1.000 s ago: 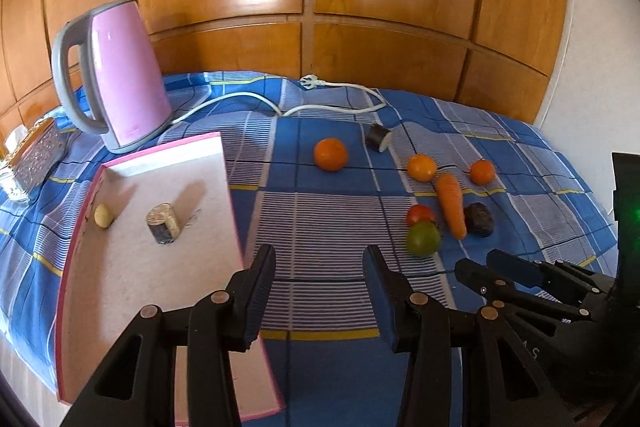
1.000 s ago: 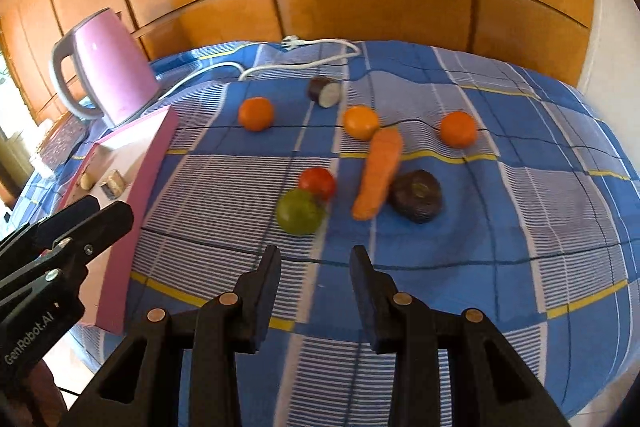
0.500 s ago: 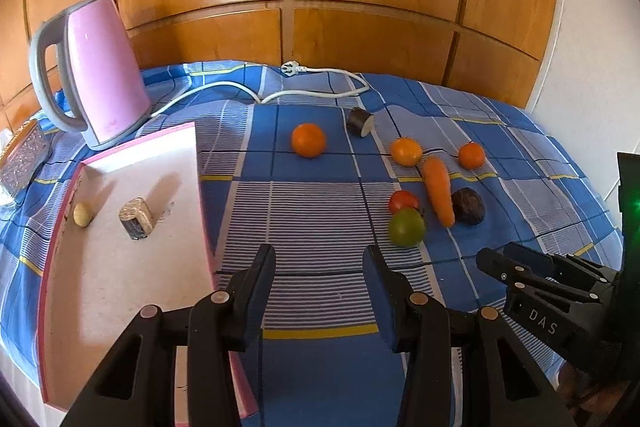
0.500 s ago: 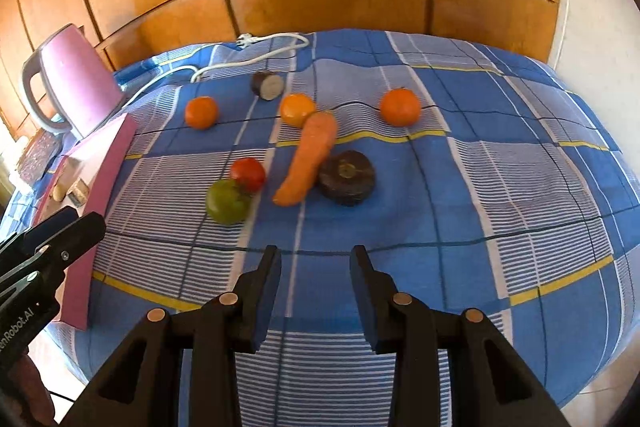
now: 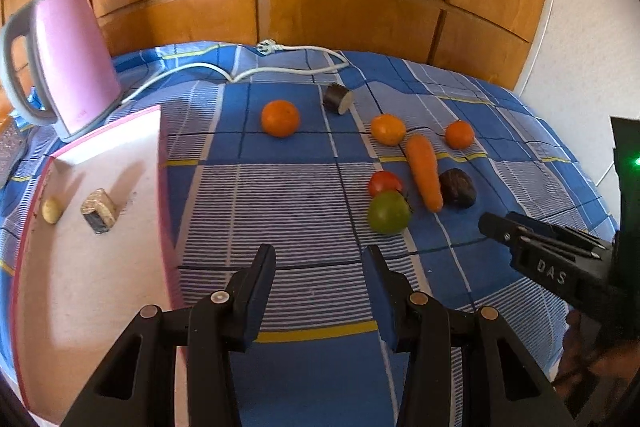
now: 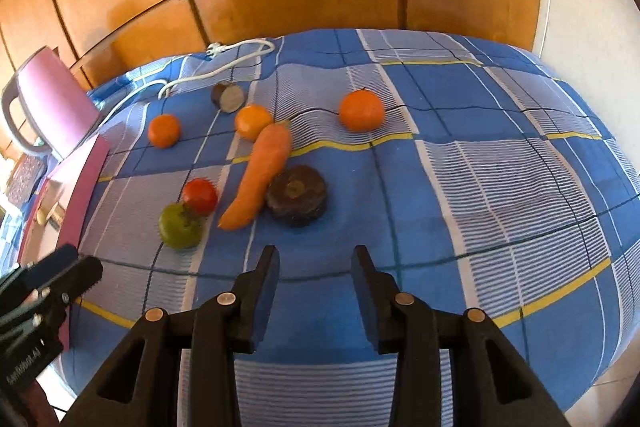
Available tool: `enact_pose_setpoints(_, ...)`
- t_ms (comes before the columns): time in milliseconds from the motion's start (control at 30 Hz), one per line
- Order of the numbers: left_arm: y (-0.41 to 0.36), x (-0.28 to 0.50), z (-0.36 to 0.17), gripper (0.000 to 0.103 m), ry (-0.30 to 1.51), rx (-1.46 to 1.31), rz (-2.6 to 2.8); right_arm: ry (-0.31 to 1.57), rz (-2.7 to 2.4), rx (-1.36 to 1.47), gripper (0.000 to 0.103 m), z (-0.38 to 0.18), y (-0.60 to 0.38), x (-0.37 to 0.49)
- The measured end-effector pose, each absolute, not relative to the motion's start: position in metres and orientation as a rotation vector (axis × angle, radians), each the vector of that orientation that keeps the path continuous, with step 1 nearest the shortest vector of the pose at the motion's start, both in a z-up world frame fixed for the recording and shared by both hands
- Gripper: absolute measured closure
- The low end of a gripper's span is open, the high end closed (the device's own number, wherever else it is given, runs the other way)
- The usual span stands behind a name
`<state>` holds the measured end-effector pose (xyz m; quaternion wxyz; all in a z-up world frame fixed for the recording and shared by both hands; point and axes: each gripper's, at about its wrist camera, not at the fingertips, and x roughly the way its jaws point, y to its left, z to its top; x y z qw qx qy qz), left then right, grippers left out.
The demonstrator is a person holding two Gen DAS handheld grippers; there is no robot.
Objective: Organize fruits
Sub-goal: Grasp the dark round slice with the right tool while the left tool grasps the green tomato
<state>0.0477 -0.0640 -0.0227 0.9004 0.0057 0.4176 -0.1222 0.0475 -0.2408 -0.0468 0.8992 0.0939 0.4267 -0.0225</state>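
Both jaws of the left gripper (image 5: 320, 267) stand wide and empty over the checked cloth (image 5: 288, 195), a pink tray (image 5: 80, 287) alongside, a green tomato (image 5: 389, 212) ahead. From the right wrist, the right gripper (image 6: 314, 269) gapes empty; carrot (image 6: 260, 175) touches what may be a beet (image 6: 297, 195).

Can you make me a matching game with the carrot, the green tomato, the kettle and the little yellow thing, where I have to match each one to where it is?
Things:
1. carrot
2. green tomato
3. kettle
4. little yellow thing

Places:
A. inside the pink tray
B. touching the red tomato
C. behind the tray, by the wooden wall
D. beside the dark round fruit

Pairs: 1-D, 2-B, 3-C, 4-A
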Motion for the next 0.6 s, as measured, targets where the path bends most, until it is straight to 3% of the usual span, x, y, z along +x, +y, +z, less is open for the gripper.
enact_pose_setpoints(133, -0.072, 0.052, -0.026, 0.057, 0.879, -0.005, -0.298, 0.884, -0.017, 0.169, 0.065, -0.048, -0.239, 0.058)
enact_pose_setpoints(267, -0.083, 0.054, -0.027, 0.052, 0.882, 0.000, -0.342, 0.883, 0.027, 0.107, 0.056, -0.050, -0.230, 0.070)
enact_pose_setpoints(600, -0.099, 0.071, -0.033, 0.052, 0.917, -0.012, -0.380, 0.889, 0.068, 0.024, 0.056, -0.062, -0.231, 0.095)
